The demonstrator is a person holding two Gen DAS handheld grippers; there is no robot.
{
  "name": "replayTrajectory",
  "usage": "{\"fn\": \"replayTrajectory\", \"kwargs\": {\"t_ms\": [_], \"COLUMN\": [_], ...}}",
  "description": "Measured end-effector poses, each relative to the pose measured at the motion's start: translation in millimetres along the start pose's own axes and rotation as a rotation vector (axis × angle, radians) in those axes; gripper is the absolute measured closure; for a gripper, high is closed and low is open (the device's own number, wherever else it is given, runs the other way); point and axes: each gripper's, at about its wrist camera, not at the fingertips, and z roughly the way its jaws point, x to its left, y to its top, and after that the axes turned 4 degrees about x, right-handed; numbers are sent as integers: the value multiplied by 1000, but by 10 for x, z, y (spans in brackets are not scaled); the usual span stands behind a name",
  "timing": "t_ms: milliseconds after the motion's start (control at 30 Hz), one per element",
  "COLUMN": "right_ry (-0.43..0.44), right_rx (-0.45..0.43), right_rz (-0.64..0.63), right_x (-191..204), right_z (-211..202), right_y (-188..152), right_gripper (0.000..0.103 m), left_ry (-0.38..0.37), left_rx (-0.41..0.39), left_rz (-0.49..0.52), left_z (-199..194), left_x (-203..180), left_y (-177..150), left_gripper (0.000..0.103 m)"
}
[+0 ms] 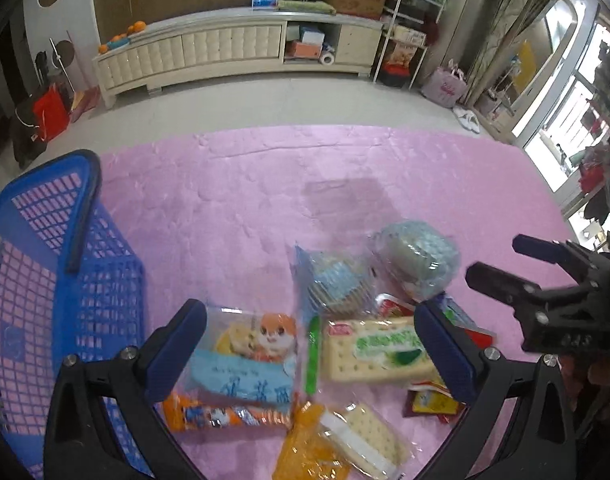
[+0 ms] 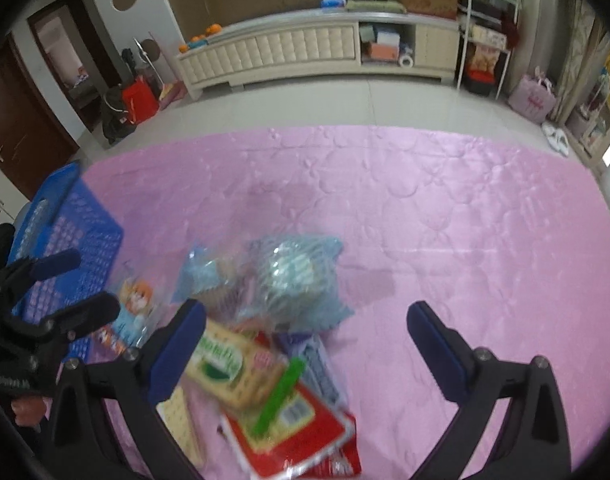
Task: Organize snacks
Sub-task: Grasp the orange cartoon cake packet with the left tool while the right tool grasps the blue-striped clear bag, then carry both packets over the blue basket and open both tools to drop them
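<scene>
Barely started: the blue plastic mesh basket (image 1: 65, 280) at frame left looks empty, though partly unseen. Crinkly snack packets (image 1: 305, 360) heap centre-bottom on pink cloth (image 1: 265, 184). Left gripper (image 1: 309, 344) and right gripper (image 2: 307, 344) gape, holding nothing.

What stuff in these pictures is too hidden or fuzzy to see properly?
- Blue basket: its bottom is cut off by the frame edge and hidden by the left gripper in the left wrist view, so I cannot tell what is inside.
- Red packet: blurred in the right wrist view; its print is unreadable.
- Cracker pack: one end is hidden behind a finger of the left gripper.
- Right gripper: open, holding nothing.
</scene>
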Motion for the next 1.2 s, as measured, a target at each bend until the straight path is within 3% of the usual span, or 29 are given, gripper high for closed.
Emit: {"fn": "replayTrajectory", "kwargs": {"t_ms": [233, 367, 600, 733, 867, 1200], "right_ry": [22, 25, 48, 48, 53, 52], "right_rx": [108, 147, 184, 191, 176, 87], "right_rz": [-9, -8, -6, -19, -18, 6], "right_x": [16, -31, -92, -75, -91, -146], "right_z": [369, 509, 614, 621, 620, 41], "right_y": [197, 224, 204, 192, 194, -54], "right_gripper": [6, 15, 25, 32, 36, 37], "left_ry": [66, 92, 123, 175, 191, 89], "left_rx": [99, 171, 230, 232, 244, 124], "left_rz": [28, 61, 88, 73, 52, -30], "left_z": [315, 429, 531, 568, 568, 54], "left_x": [133, 164, 188, 252, 359, 409], "left_y": [-12, -104, -225, -221, -249, -464], "left_gripper": [0, 0, 1, 15, 38, 41]}}
